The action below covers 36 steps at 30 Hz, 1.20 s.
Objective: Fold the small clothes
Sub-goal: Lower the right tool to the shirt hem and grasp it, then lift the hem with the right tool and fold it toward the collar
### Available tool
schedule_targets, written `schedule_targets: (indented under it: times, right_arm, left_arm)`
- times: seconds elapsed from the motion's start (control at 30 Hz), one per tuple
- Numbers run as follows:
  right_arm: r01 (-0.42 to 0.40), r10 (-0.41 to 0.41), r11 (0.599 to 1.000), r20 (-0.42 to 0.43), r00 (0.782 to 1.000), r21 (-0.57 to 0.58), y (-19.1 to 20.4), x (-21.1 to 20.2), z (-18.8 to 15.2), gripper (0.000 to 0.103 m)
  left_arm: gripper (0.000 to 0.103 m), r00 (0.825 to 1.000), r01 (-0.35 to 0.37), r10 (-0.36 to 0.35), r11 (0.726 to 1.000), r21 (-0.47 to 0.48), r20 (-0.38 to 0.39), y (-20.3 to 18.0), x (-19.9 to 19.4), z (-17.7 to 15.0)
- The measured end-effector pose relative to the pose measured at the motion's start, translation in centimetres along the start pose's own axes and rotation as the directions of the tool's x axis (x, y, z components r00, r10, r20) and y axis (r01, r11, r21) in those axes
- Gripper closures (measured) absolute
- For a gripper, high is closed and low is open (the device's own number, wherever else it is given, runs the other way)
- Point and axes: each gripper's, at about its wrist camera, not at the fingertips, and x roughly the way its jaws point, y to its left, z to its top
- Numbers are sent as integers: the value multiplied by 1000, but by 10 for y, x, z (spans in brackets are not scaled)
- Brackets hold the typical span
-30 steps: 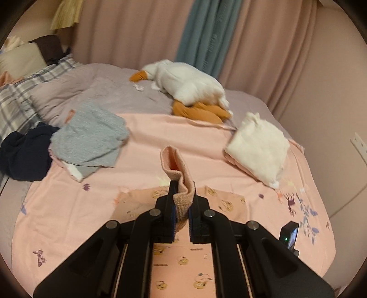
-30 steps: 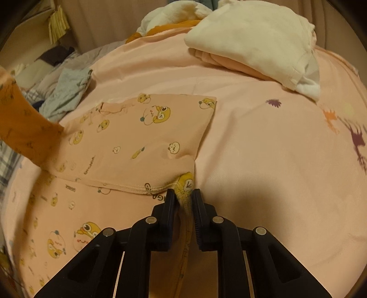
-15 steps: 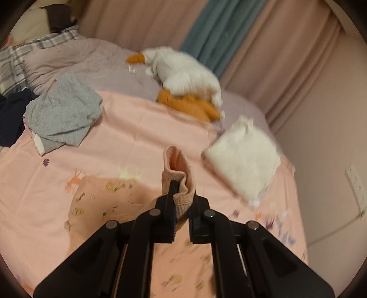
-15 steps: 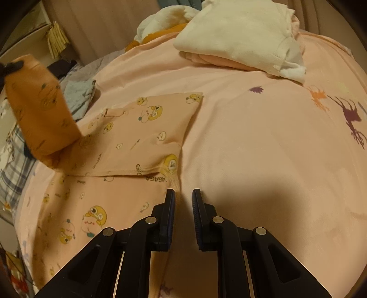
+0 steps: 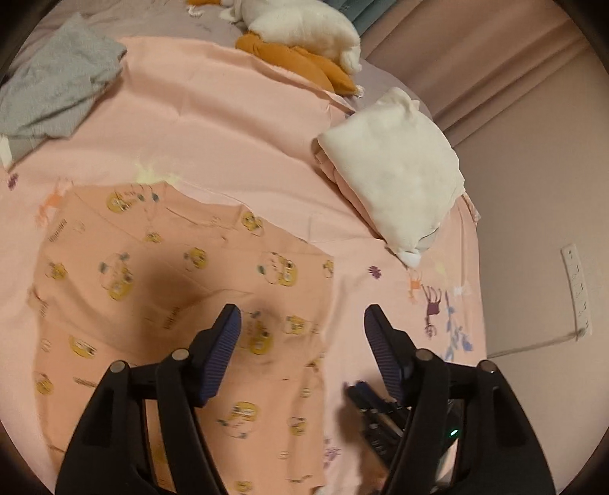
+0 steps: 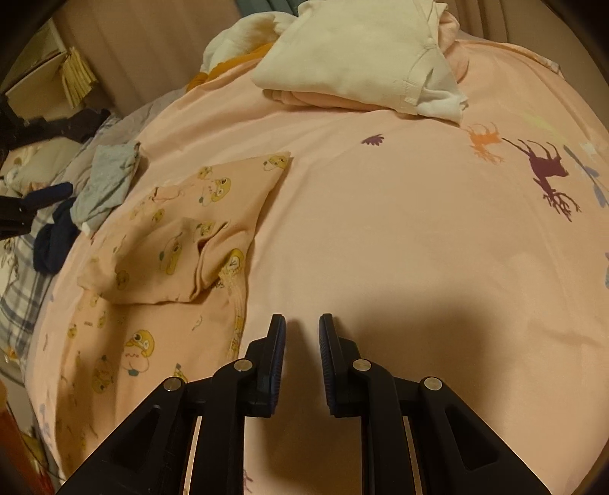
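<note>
A small peach garment with yellow cartoon prints (image 5: 182,289) lies folded on the pink bedsheet (image 5: 236,125). My left gripper (image 5: 302,316) is wide open and empty just above its right part. In the right wrist view the same garment (image 6: 179,247) lies left of centre, its top layer folded over and a little rumpled. My right gripper (image 6: 302,321) is open and empty, low over the sheet just right of the garment's edge. The right gripper's body (image 5: 380,422) shows dark at the lower right of the left wrist view.
A folded white and pink stack (image 5: 396,179) sits at the right of the bed, also in the right wrist view (image 6: 357,61). A grey garment (image 5: 57,80) and a plush goose (image 5: 300,34) lie further back. A wall (image 5: 533,213) borders the bed on the right.
My left gripper swung the held sleeve over, let it go and opened wide. My right gripper released the garment's edge and opened. The garment now lies with the layer folded down.
</note>
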Motion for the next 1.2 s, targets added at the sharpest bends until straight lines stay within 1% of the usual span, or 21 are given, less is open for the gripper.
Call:
schedule_targets:
  times: [0.03,0.1,0.17,0.27,0.3,0.33,0.4,0.43,0.57,0.63,0.67,0.7,0.77,0.87,0.93,1.0,1.03,1.07,1.13,1.17,1.2]
  right_arm:
    - [-3,3,1000,-3,1000,-2,0,-1,0,85]
    - [-17,17,1000,-10,1000,1,1,1,3,84]
    - [-50,50,999,-16,999,11,3,4,8,82]
    - [-107,107,994,-31,994,1,16,10,23,73]
    - [-143,142,990,-40,989,-3,22,14,29,71]
    - [-204,204,979,-62,977,4,30,20,38,70]
    - [-286,288,958,-98,953,37,39,32,51,69]
    - [-298,302,953,-114,946,52,44,40,57,69]
    - [-237,248,968,-161,955,87,56,67,71,69]
    - [-151,162,986,-184,970,68,57,73,72,69]
    - [-127,137,990,-193,972,60,57,74,70,69]
    - [-123,133,991,-200,971,61,55,74,69,69]
    - [-137,152,987,-196,969,89,51,71,67,69]
    - [-162,184,980,-216,959,116,50,79,67,69]
    - [-189,222,968,-215,951,165,52,86,65,69]
    - [-255,298,945,-213,931,206,59,93,66,69]
    - [-277,322,936,-205,924,218,62,95,65,83]
    - [-293,336,931,-200,920,219,67,97,65,91]
    - [-294,330,934,-177,927,203,76,93,63,91]
    - [-293,325,936,-159,932,195,80,90,65,91]
    - [-302,330,933,-135,934,196,86,84,67,91]
  left_arm:
    - [33,1000,-14,14,1000,14,1,4,-5,-1]
    - [24,998,-57,57,998,30,10,16,-15,-6]
    - [23,994,-101,99,994,45,38,29,-26,-12]
    - [19,983,-172,166,981,92,77,49,-41,-24]
    - [18,978,-201,193,973,109,82,56,-44,-29]
    - [17,973,-222,213,968,116,86,63,-49,-35]
    - [17,969,-241,232,964,111,86,78,-57,-45]
    - [17,968,-247,240,963,107,79,86,-61,-52]
    - [16,973,-230,226,970,84,55,117,-80,-75]
    - [16,972,-233,230,969,76,51,125,-88,-85]
    - [16,970,-241,238,967,78,48,131,-93,-90]
    - [16,967,-253,250,964,78,44,136,-96,-94]
    - [16,961,-275,273,959,70,44,144,-102,-100]
    - [16,955,-290,285,955,64,81,149,-108,-104]
    - [16,957,-277,269,958,77,108,146,-112,-107]
    - [16,969,-235,222,965,117,109,141,-115,-111]
    - [16,974,-212,197,967,139,113,138,-115,-113]
    - [17,976,-202,184,968,152,120,137,-117,-114]
    - [18,970,-212,185,962,172,159,140,-119,-117]
    - [20,965,-229,200,958,172,169,142,-119,-118]
    - [26,961,-245,217,955,166,172,146,-120,-120]
